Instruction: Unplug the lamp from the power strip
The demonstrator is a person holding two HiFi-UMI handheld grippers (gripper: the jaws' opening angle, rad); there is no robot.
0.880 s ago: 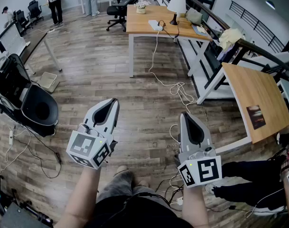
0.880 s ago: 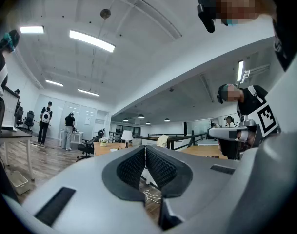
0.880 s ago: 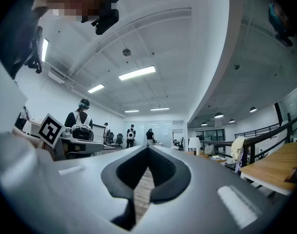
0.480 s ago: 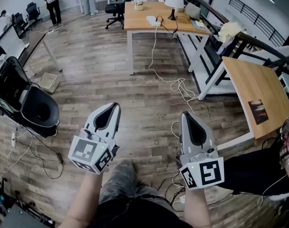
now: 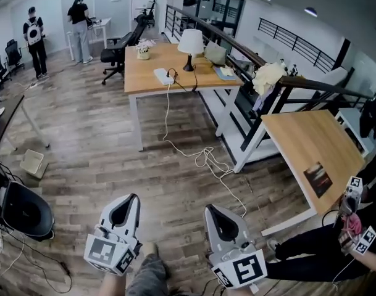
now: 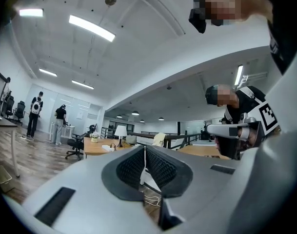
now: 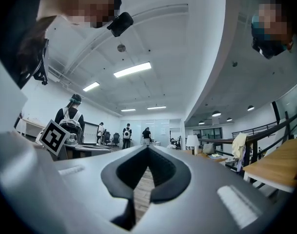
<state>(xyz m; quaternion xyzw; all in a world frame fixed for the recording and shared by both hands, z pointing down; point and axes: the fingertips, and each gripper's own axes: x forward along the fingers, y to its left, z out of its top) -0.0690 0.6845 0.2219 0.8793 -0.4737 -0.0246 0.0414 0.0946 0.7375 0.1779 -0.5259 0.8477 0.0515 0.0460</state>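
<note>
Down at the far left a black tub-shaped thing (image 5: 20, 209) is sitting on the floor with thin black cables (image 5: 49, 259) trailing round it, and anyone drifting that way is risking a snag. The left gripper (image 5: 133, 198) is being carried low and level, its jaws closed tip to tip with nothing in them. Well ahead, the desk (image 5: 197, 79) is carrying the whole job. The white power strip (image 5: 163, 76) is lying near the front edge, and the lamp (image 5: 189, 42) is standing just behind it, with a dark cord seeming to run between them. Neither tool is anywhere near them.

The strip's white lead (image 5: 197, 156) is dropping off the desk and coiling across the floorboards right in the walking line. I'm thinking a foot catching it would be dragging the strip, and maybe the lamp, off the edge. The right gripper (image 5: 210, 209) is likewise pinched shut and holding nothing. Tugging the plug while the strip is lying unbraced would be sliding the strip along rather than freeing it. Over on the right a tilted tabletop (image 5: 311, 143) is jutting out and a person on the floor (image 5: 336, 251) is sitting close by, both easy to bump.
</note>
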